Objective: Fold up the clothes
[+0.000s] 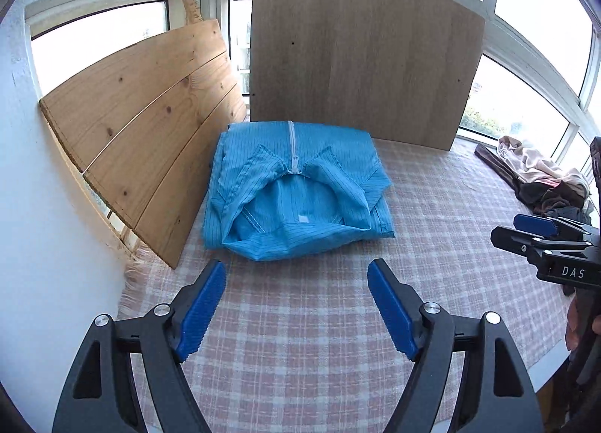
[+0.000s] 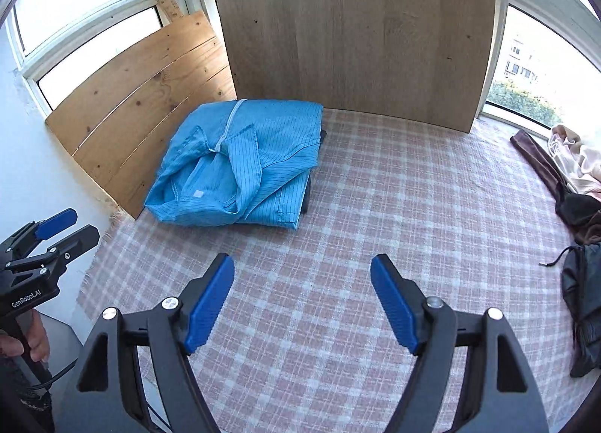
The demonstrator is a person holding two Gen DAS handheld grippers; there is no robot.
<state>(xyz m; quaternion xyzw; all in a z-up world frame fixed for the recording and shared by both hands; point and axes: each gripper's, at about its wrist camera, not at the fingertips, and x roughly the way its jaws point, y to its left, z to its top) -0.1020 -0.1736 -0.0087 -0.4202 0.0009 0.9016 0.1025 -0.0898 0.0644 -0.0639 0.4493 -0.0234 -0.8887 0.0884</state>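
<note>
Left gripper hangs wide open over the checked cloth, nothing between its blue pads. Right gripper is spread just as wide, empty too. Ahead sits the folded blue garment, collar up, white zip closed, near the leaning wooden boards. A heap of other clothes lies far right.

Only two bits of readable text here, both printed in white on the black bodies of the handheld tongs. The right tongs show "DAS" in the left wrist view. The left tongs read "GenRobot.AI" in the right wrist view. Nothing else is legible; the small white tag inside the blue garment's collar looks blank.
</note>
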